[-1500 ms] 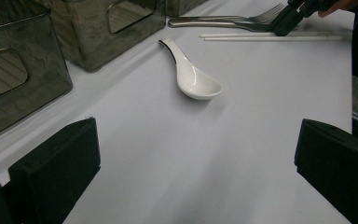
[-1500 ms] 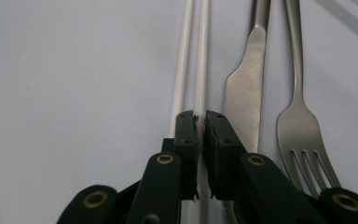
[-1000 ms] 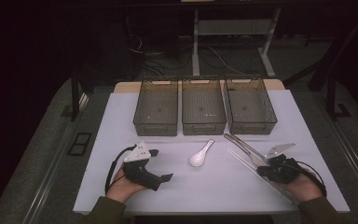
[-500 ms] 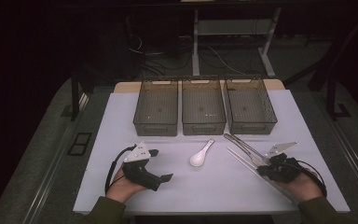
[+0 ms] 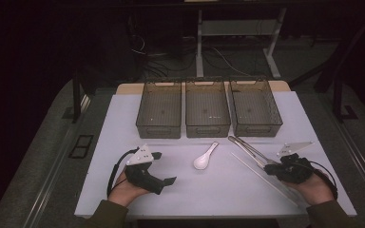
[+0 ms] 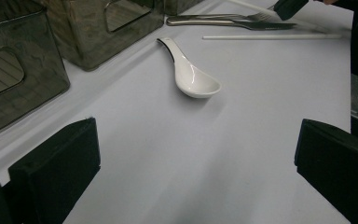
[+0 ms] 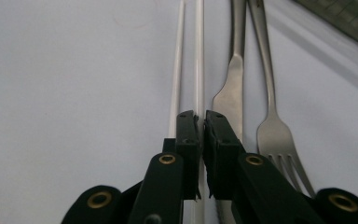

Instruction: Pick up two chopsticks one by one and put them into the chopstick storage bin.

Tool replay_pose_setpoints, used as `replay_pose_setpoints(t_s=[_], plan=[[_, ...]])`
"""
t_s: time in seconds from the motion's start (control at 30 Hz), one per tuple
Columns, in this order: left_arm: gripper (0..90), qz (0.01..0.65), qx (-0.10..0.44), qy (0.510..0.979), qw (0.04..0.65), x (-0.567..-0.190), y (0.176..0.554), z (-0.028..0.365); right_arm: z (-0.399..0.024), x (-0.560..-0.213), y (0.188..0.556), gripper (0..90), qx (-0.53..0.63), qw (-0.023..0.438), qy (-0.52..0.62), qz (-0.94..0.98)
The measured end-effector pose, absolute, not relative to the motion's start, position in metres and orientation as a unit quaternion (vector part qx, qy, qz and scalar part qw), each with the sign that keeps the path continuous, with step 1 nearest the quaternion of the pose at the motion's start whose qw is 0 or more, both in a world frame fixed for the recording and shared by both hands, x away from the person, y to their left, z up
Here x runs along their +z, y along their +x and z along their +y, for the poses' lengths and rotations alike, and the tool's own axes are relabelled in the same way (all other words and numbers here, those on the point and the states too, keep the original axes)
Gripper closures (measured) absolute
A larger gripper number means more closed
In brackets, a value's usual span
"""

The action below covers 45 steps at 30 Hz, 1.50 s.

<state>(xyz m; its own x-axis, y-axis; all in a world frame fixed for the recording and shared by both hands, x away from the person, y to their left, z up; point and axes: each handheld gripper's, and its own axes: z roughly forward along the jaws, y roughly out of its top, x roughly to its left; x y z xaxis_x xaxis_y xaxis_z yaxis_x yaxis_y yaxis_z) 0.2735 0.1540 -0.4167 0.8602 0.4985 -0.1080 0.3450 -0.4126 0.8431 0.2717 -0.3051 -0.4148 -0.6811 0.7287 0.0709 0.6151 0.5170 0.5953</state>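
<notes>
Just to the right of the white spoon (image 5: 204,157), we see the right gripper (image 7: 202,122) with its jaws drawn together on one white chopstick (image 7: 199,51), which runs straight up between the two black pads in the right gripper view. A second chopstick (image 7: 177,65) lies on the white table cover (image 5: 218,190) just beside the clamped one, on its left in that view, nearly parallel and apart from the jaws. On the other side of the held chopstick we see a steel knife (image 7: 233,88) and then a fork (image 7: 272,126), side by side, the knife blade close against the right jaw; whether it touches we cannot tell. From the high view, the right gripper (image 5: 272,167) sits in the person's right hand (image 5: 313,187), and the chopsticks stretch in a long diagonal past it, farther from the spoon than the knife and fork. To the left of the spoon, the left gripper (image 5: 164,167) rests low in the left hand (image 5: 123,187), its jaws standing wide apart with nothing between them; in the left gripper view we look across bare cover toward the spoon (image 6: 191,74), bowl up. Beyond the spoon stand three dark mesh baskets (image 5: 207,107) in a row, the middle one directly behind the spoon's handle.
</notes>
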Motion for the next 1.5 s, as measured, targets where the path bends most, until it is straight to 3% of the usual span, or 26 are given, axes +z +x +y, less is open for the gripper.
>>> replay_pose_setpoints(t_s=[0.97,1.5], plan=[[0.0,0.259,0.076,0.83,0.489,-0.419,0.274,0.155,-0.327,-0.36,0.288,84.7,0.428,0.11,0.389,0.809],[0.0,0.257,0.086,0.823,0.5,-0.422,0.275,0.158,-0.292,-0.33,0.321,84.7,0.458,0.117,0.371,0.799]])
